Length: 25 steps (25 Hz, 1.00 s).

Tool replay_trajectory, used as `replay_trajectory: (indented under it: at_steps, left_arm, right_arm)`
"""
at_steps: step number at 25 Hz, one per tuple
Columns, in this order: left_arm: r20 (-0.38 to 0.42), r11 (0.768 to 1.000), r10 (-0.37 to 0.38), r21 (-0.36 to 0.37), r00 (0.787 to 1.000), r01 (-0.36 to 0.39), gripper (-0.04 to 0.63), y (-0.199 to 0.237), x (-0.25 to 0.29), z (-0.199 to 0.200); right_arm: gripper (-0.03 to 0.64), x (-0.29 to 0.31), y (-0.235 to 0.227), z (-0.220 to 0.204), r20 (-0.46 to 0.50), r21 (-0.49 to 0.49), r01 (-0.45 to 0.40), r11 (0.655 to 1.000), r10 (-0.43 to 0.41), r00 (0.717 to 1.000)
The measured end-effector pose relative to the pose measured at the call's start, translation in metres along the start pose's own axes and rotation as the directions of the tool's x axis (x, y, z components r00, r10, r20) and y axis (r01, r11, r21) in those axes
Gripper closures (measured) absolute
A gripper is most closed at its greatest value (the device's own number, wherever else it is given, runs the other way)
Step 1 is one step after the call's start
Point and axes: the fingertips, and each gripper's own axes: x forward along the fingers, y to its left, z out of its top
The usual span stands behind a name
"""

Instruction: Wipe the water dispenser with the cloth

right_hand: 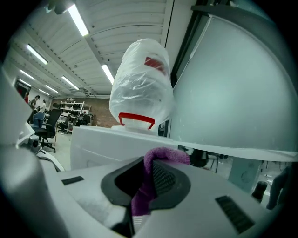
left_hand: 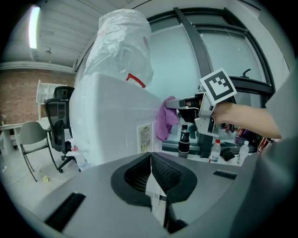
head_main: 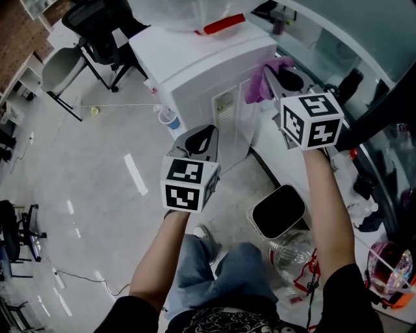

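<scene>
The cloth (right_hand: 139, 197) is pinched in the right hand-held gripper (right_hand: 148, 176) at the water dispenser's (head_main: 201, 65) corner. The bottle (head_main: 175, 13) is cut off in the head view. The left hand-held gripper (left_hand: 151, 174) is closed, empty.

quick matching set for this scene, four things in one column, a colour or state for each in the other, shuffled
1 left gripper
2 right gripper
3 cloth
4 water dispenser

a white
b jaws shut on the cloth
c purple
d jaws together, nothing between

Pairs: 1-d, 2-b, 3-c, 4-a
</scene>
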Motion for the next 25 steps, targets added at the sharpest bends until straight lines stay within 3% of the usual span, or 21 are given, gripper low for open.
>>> replay_trajectory:
  at_steps: [15,25]
  left_arm:
    - [0.089,0.998,0.044,0.047,0.995,-0.048,0.569,0.006,0.047,-0.103]
    - [0.106,0.997,0.076,0.007,0.992,-0.077,0.569,0.017,0.064,-0.148]
  right_arm:
    - [0.584,0.015,0.024,-0.106,0.083,-0.045,-0.007,0.999,0.011,0.996]
    - [0.584,0.015,0.033,-0.182,0.038,-0.036,-0.004,0.999,0.005,0.999]
